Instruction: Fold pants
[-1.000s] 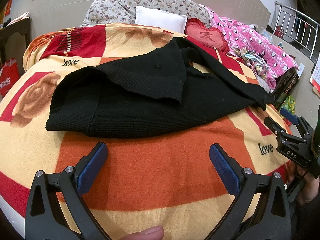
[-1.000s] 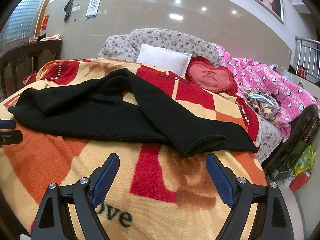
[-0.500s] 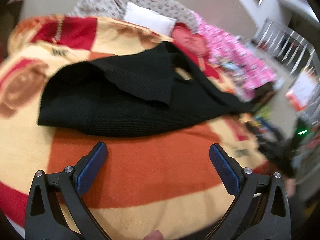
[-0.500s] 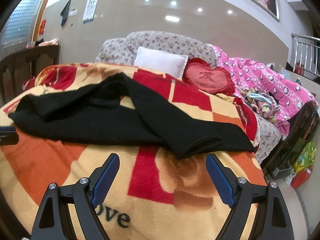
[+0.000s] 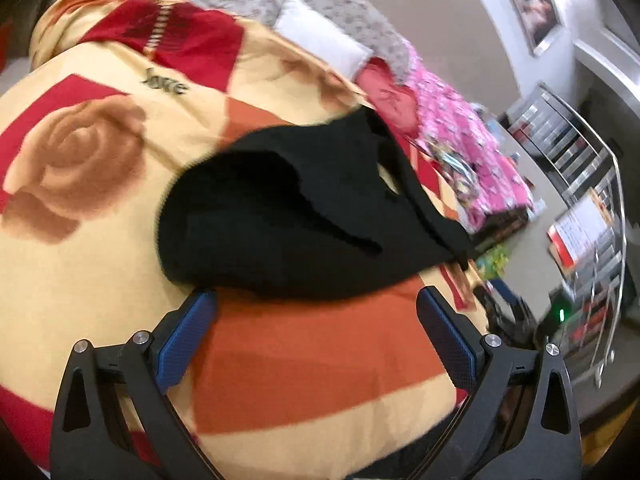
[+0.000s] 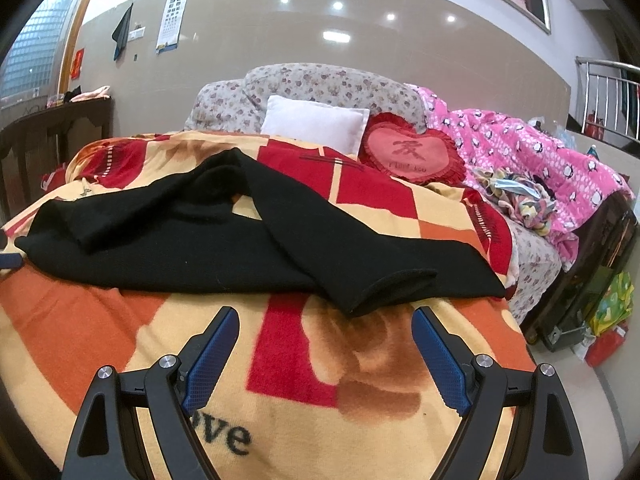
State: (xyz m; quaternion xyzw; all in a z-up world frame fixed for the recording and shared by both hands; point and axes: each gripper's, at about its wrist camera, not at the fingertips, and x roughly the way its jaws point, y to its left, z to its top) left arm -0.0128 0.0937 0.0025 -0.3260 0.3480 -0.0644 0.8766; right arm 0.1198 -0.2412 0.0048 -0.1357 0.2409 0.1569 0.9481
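Black knit pants (image 6: 224,248) lie loosely folded across a red, orange and yellow blanket (image 6: 360,364) on a bed. One leg crosses over the other and its cuff (image 6: 384,288) points toward me. My right gripper (image 6: 324,348) is open and empty, just short of that cuff. In the left wrist view the pants (image 5: 288,216) appear blurred; my left gripper (image 5: 316,332) is open and empty, its fingertips at the near edge of the waist end.
A white pillow (image 6: 316,124), a red heart cushion (image 6: 412,152) and a pink quilt (image 6: 520,152) lie at the back and right of the bed. The bed edge drops to the floor on the right, with bags (image 6: 608,304). A metal railing (image 5: 592,200) stands at the right.
My left gripper has swung left and closer to the pants' waist end, with a tilted, blurred view. My right gripper has edged slightly nearer the cuff. Both stay open.
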